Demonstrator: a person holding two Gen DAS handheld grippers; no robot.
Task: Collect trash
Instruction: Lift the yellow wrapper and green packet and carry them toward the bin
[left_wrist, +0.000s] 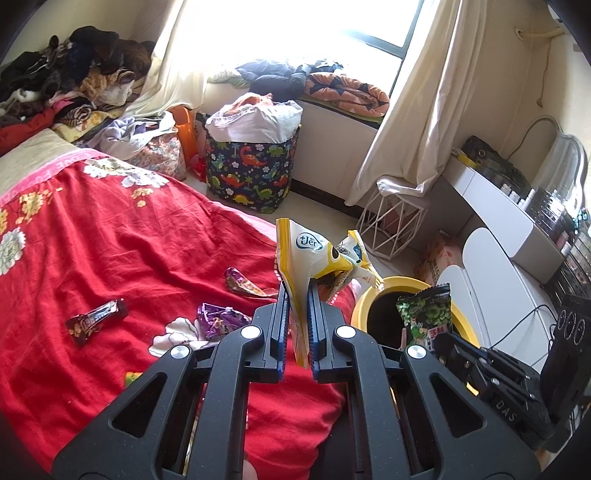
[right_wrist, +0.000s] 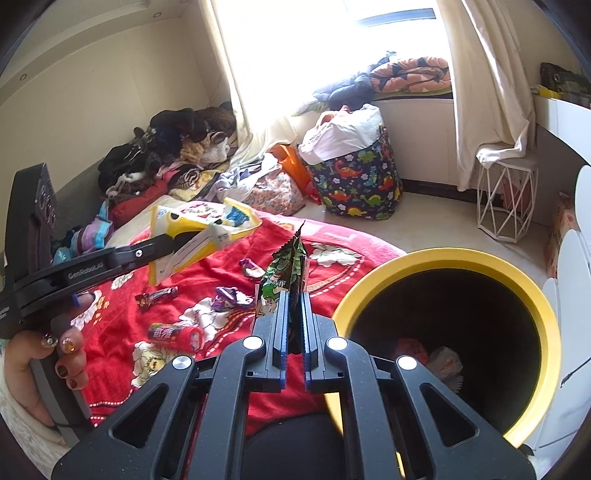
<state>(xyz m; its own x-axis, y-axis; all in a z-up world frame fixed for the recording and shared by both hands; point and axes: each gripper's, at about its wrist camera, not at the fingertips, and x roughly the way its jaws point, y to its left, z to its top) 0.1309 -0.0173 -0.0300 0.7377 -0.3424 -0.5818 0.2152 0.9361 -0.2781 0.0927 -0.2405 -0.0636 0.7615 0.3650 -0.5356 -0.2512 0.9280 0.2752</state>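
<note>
My left gripper (left_wrist: 298, 291) is shut on a yellow and white snack bag (left_wrist: 314, 254) and holds it above the red bedspread; the bag also shows in the right wrist view (right_wrist: 199, 229). My right gripper (right_wrist: 294, 299) is shut on a green snack packet (right_wrist: 286, 273), just left of the yellow-rimmed bin (right_wrist: 443, 258). The packet (left_wrist: 424, 317) shows over the bin (left_wrist: 364, 299) in the left wrist view. On the bed lie a brown bar wrapper (left_wrist: 96, 321), purple wrappers (left_wrist: 218, 319) and a red tube (right_wrist: 175, 334).
A red floral bedspread (left_wrist: 110, 240) covers the bed. A dinosaur-print laundry basket (left_wrist: 253, 170) and a white wire stool (left_wrist: 393, 218) stand on the floor. Clothes are piled at the bed's head (left_wrist: 66, 81). A white desk (left_wrist: 498, 206) stands at the right.
</note>
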